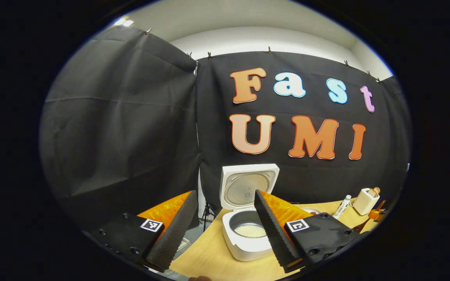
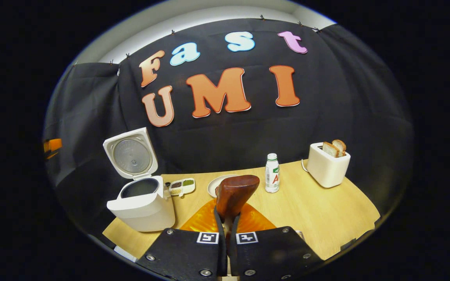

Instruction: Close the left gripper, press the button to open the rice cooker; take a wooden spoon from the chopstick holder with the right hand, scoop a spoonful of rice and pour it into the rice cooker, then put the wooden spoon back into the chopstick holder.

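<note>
Over table: R hand-held gripper point(image 2: 227, 218) clamped on wooden spoon point(image 2: 234, 195); L hand-held gripper point(image 1: 225, 210) wide open, empty.

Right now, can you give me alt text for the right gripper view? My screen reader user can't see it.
The right gripper has its fingers shut on a wooden spoon, bowl pointing up over the wooden table. To its left stands the white rice cooker, lid open; behind are a small dish, a plate, a bottle and a toaster holding bread.
</note>
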`<move>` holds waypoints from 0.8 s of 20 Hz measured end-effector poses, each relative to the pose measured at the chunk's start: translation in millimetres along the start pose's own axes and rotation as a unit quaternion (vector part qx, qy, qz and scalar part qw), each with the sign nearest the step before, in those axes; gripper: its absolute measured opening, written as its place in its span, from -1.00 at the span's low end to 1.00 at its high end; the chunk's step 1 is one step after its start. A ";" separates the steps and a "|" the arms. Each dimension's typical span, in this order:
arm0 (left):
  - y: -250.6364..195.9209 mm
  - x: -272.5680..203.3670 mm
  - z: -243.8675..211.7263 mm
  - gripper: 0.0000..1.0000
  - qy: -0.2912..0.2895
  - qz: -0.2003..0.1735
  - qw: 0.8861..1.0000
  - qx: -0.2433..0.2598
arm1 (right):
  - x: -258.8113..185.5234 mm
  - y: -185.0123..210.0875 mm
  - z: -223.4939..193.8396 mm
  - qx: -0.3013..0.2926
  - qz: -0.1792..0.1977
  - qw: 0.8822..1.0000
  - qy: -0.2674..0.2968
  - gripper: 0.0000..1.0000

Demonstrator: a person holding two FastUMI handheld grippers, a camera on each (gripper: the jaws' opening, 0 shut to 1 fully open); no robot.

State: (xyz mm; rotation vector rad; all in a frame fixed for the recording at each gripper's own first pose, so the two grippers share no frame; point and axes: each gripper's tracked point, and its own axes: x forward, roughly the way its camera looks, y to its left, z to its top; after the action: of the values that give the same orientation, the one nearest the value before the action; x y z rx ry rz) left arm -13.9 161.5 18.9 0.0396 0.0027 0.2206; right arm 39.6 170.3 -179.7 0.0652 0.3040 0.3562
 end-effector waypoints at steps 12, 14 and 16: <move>15.1 18.1 -23.4 1.00 0.029 0.015 0.999 0.020 | 45.5 25.0 -87.1 -0.146 0.010 0.989 0.031 -0.96; 14.2 20.5 -24.3 0.98 0.031 0.012 0.999 0.022 | 43.8 30.9 -106.8 -0.135 0.021 0.989 0.050 -0.96; 15.1 23.5 -23.8 0.98 0.030 0.013 0.999 0.022 | 38.9 35.4 -114.1 -0.094 0.029 0.993 0.063 -0.96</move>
State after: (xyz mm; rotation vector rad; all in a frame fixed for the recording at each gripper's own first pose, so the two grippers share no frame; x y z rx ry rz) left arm 5.6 182.3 -4.3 0.0768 0.0667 0.2472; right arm 27.8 218.2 -295.2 -0.1338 0.3932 0.4467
